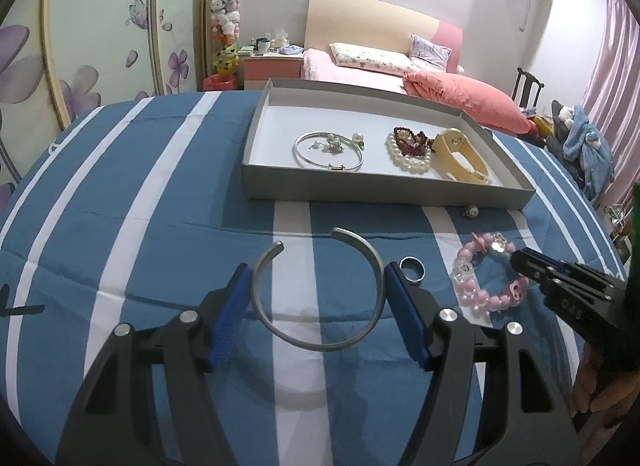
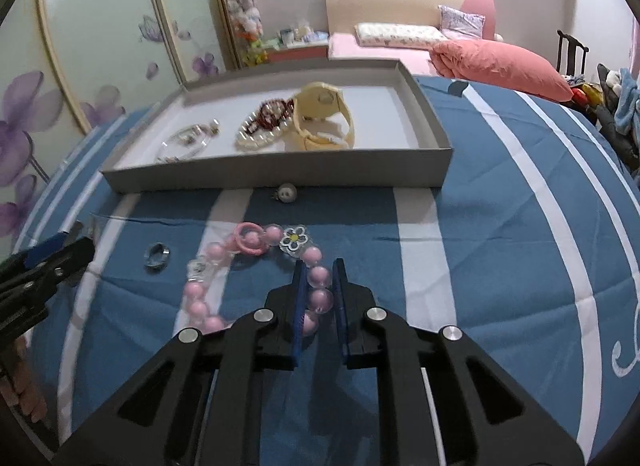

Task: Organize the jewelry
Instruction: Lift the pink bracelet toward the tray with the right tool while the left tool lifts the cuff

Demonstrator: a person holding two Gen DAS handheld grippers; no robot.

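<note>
- Your left gripper point(image 1: 318, 286) stands wide, its pads touching either side of the open silver bangle point(image 1: 318, 290) on the striped cloth point(image 1: 160, 225).
- Your right gripper point(image 2: 319, 280) has narrowed onto the pink bead bracelet point(image 2: 256, 274), beads between its pads.
- Beyond lies the grey tray point(image 2: 280, 175).

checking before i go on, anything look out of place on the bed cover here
One thing: a small pearl earring lies alone on the striped cover, just outside the near wall of the grey tray, while similar pearl pieces already sit inside it. The silver ring, open bangle and pink bead bracelet also remain outside.
</note>
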